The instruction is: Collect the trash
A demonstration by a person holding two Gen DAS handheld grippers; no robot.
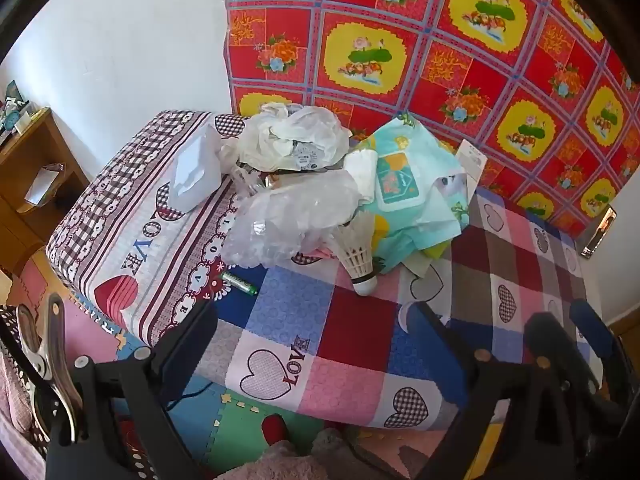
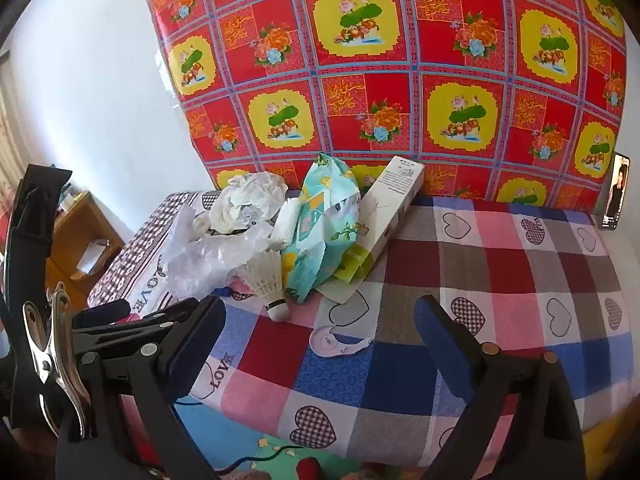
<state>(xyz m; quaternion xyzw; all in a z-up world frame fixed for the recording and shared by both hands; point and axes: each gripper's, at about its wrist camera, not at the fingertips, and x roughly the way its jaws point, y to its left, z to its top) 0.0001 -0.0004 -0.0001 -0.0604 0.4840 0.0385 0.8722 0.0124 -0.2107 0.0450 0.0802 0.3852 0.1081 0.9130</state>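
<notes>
Plainly, nothing is picked up yet: both tongs stand wide and empty above the near edge of the bed (image 2: 520, 264), so this reads as the approach before the first grab.

Take the shuttlecock (image 1: 360, 258) as the mark. It lies on the patchwork cover, cork end toward the cameras, at the near foot of the trash heap. Touching it from behind and to its left is a crumpled clear bag (image 1: 288, 220); behind that sits a second, whiter bag (image 1: 292, 140). Just right of the shuttlecock, and touching it, is a teal wipes pack (image 1: 404, 184), and behind that pack a long white box (image 2: 396, 208) leans, one end toward the red floral cloth (image 2: 400, 60). Left of the shuttlecock, well apart, a green battery (image 1: 239, 282) lies by the pillow (image 1: 132, 224). Nearer than the shuttlecock, slightly right, a small pink-and-white plastic piece (image 2: 334, 342) lies alone on the cover. Far right of it, a phone (image 2: 616, 192) stands against the wall.

The left gripper (image 1: 316, 344) points at bare cover just short of the shuttlecock. The right gripper (image 2: 320, 340) frames the plastic piece between its open fingers, though not touching it.

Next, I judge, one gripper must push forward and down and close on one item; the shuttlecock or the plastic piece is nearest. The loose bags will likely shift if brushed. No bin shows in either view.
</notes>
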